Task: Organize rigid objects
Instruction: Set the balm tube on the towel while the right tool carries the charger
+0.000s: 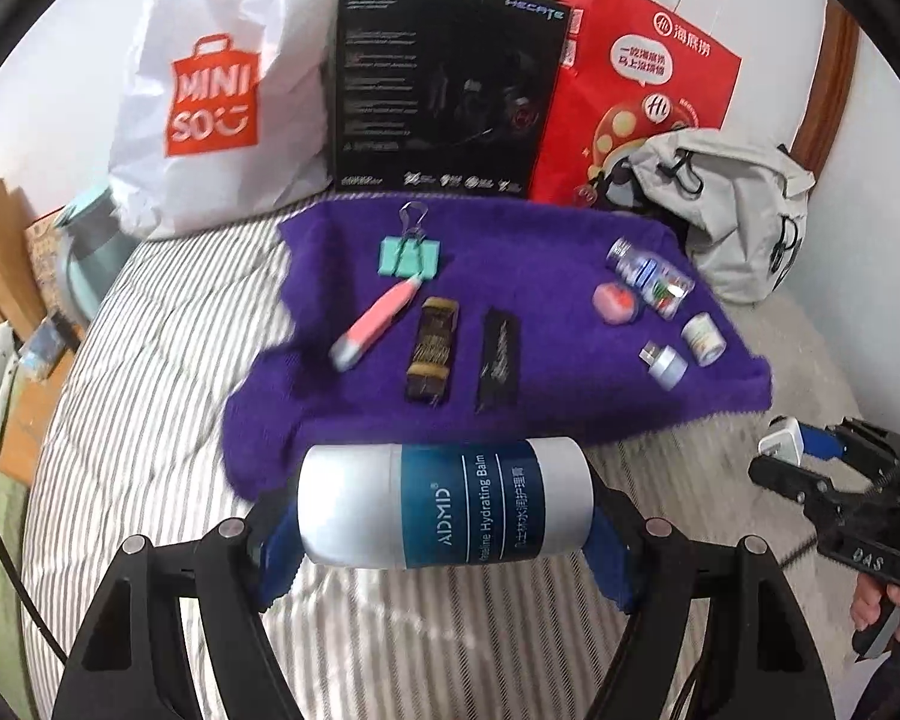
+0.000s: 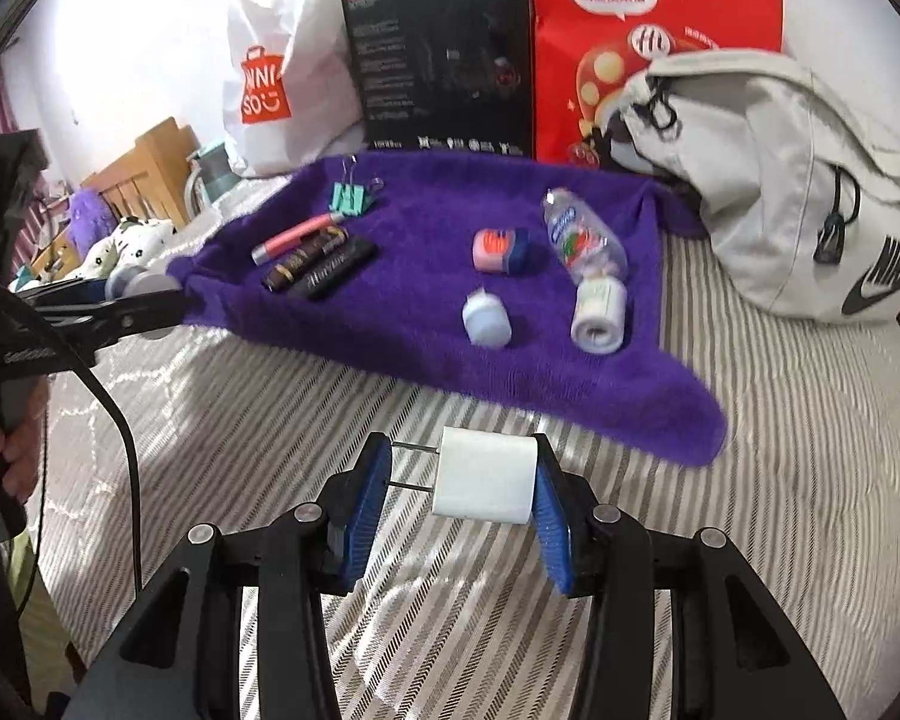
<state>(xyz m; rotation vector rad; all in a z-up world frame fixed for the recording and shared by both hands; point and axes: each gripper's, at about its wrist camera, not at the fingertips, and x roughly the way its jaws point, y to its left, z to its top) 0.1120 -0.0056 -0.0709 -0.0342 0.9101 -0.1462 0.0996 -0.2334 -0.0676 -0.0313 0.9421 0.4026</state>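
The left tongs (image 1: 444,507) are clenching a white balm jar (image 1: 444,504) with a dark-blue label, lying sideways over the striped bed (image 1: 150,330) at the purple towel's (image 1: 510,372) near edge. The right tongs (image 2: 459,477) are gripping a white plug (image 2: 486,474), prongs pointing left, above the bed. Small bottles and sticks are lying on the towel; their labels are blurring beyond reading.
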